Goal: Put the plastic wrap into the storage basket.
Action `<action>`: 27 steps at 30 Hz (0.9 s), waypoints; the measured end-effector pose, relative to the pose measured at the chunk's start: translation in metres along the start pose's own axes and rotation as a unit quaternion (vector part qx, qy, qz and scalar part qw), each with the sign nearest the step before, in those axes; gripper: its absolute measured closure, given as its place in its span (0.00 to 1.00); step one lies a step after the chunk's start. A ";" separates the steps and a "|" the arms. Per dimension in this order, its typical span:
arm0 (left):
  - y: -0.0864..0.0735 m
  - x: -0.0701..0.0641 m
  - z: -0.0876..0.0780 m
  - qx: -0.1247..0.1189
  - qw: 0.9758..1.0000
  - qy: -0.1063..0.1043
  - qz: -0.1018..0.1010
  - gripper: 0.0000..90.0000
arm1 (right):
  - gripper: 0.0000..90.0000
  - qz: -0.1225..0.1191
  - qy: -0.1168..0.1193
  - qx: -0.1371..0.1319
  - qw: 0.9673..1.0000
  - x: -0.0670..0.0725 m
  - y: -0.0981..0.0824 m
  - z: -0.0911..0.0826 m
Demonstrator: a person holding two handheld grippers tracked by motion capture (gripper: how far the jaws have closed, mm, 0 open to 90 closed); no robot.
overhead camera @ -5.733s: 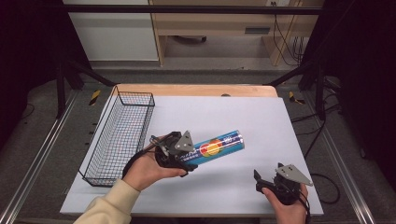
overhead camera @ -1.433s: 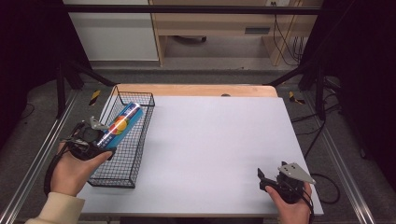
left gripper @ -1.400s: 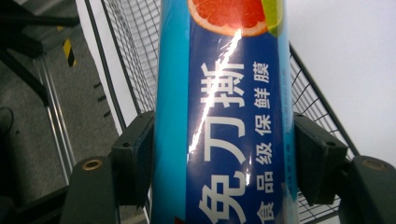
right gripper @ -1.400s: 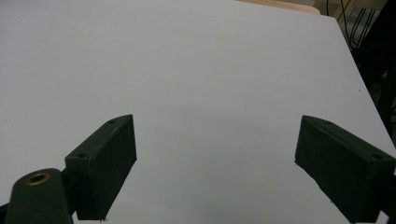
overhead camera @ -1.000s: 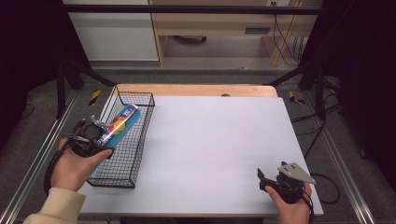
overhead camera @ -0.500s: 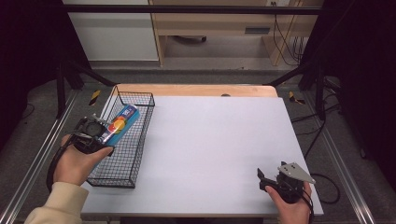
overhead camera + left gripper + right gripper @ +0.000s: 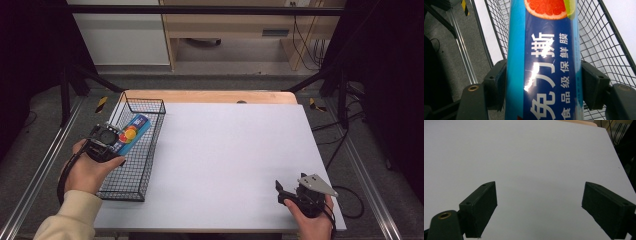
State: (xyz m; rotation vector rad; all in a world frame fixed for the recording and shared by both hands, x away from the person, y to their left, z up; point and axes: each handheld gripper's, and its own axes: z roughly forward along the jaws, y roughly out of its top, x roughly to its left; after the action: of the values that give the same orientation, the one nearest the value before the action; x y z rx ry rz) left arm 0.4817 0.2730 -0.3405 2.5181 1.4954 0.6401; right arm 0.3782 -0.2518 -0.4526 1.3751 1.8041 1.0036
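A white table (image 7: pixel 230 150) — a black wire basket (image 7: pixel 131 170) sits along its left edge.

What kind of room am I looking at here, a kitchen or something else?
Probably a lab or recording workshop, not a kitchen. A bare white table sits inside a dark metal frame, cables trail across the floor behind, and a person works with hand-held grippers, the left gripper and right gripper.
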 end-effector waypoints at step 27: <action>0.011 -0.010 0.020 0.040 0.999 0.012 -0.003 0.36 | 0.15 0.000 0.004 0.002 1.000 0.001 0.000 0.000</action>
State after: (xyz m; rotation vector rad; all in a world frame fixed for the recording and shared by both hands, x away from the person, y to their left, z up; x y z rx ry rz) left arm 0.4950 0.2607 -0.3574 2.5725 1.5650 0.6237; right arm 0.3782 -0.2512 -0.4529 1.3745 1.8124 1.0075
